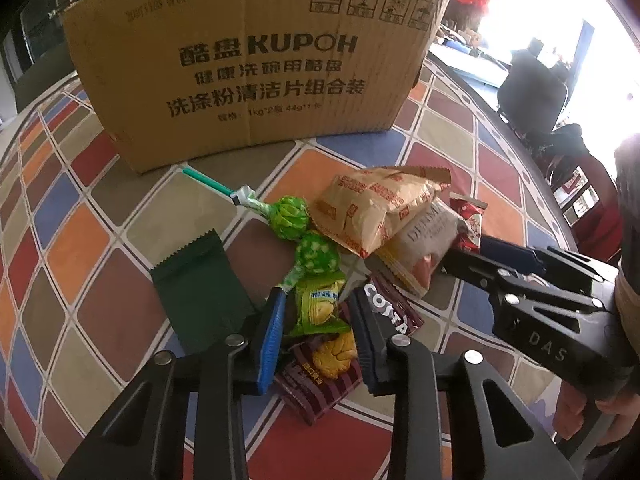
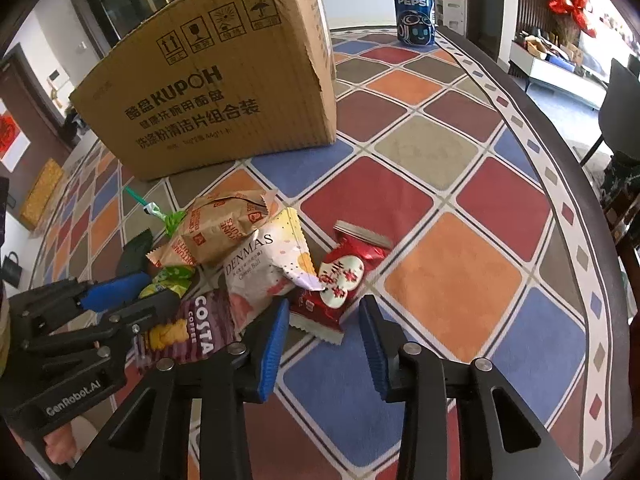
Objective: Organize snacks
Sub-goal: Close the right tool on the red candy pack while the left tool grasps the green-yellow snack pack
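The snack pile lies on the desk [image 2: 452, 276] in front of the KUPOH carton [image 1: 256, 68], whose inside is hidden from both cameras. The left gripper [image 1: 320, 332] is spread around a small green packet [image 1: 318, 308] lying on the Costa pouch [image 2: 192, 332], which is partly covered; whether its pads touch the packet is unclear. The right gripper [image 2: 326, 342] is spread by the red packet [image 2: 340, 280], and a dark green sachet [image 1: 200, 292] shows no readable label.

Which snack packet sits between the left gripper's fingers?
The small green-and-yellow packet, between the open left gripper's blue pads. The purple Costa packet lies under and beside it; the others are farther off.
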Demonstrator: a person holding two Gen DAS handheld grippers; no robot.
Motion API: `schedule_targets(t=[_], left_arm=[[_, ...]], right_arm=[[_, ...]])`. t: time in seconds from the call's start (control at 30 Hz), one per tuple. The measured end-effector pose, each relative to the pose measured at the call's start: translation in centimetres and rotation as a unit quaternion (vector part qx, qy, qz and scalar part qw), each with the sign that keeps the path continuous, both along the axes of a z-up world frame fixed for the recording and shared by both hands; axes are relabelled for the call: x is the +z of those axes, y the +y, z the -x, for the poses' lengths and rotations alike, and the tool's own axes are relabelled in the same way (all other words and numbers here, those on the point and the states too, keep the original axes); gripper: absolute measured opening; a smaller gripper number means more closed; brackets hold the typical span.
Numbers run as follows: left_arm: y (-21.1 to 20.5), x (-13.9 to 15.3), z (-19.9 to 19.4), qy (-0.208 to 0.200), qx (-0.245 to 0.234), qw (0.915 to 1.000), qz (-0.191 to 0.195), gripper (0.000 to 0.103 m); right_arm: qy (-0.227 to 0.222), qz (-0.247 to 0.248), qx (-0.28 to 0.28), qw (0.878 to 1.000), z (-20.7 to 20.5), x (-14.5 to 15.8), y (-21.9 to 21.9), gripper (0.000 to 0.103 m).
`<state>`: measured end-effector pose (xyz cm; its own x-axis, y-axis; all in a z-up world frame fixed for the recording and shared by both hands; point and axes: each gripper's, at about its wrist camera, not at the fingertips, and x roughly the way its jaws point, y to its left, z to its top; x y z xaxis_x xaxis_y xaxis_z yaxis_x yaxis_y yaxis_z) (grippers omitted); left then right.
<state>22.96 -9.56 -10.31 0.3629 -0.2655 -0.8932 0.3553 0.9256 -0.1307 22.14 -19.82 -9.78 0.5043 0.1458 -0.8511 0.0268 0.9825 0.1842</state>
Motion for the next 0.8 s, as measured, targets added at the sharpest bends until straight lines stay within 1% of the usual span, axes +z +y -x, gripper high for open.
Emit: schedule_targets(t=[0.17, 0.23, 0.27, 0.33, 0.37, 0.43, 0.8], left_arm=[[-0.2, -0.3, -0.3, 0.004, 0.002, 1.0, 0.002, 0.031], [-0.2, -0.4, -0.4, 0.007, 0.003, 0.9999, 0.007, 0.03], [-0.2, -0.3, -0.4, 0.007, 0.004, 0.9999, 0.007, 0.03], [-0.2, -0.2, -0.3, 0.005, 0.004, 1.0, 0.005, 0.029], [-0.2, -0.2, -0.2, 0.003, 0.003, 1.0, 0.004, 0.026], [-0.5, -0.1, -0.1, 0.002, 0.0, 1.0, 0.005, 0.026], [-1.2, 1.2, 0.9, -0.014, -0.006, 0.9998, 0.014, 0.026]], right_arm=[[-0.003, 0.003, -0.002, 1.0, -0.4, 0.0, 0.0, 0.035], [-0.006, 0.006, -0.005, 1.0, -0.5, 0.0, -0.1, 0.029], [-0.008, 0.005, -0.006, 1.0, -0.6, 0.0, -0.2, 0.028], [-0.009, -0.001, -0.01, 1.0, -0.6, -0.1, -0.5, 0.022], [-0.009, -0.006, -0.012, 1.0, -0.5, -0.1, -0.7, 0.02], [-0.011, -0.013, -0.014, 1.0, -0.4, -0.1, -0.9, 0.016], [-0.032, -0.024, -0.017, 0.999, 1.4, 1.0, -1.3, 0.009]])
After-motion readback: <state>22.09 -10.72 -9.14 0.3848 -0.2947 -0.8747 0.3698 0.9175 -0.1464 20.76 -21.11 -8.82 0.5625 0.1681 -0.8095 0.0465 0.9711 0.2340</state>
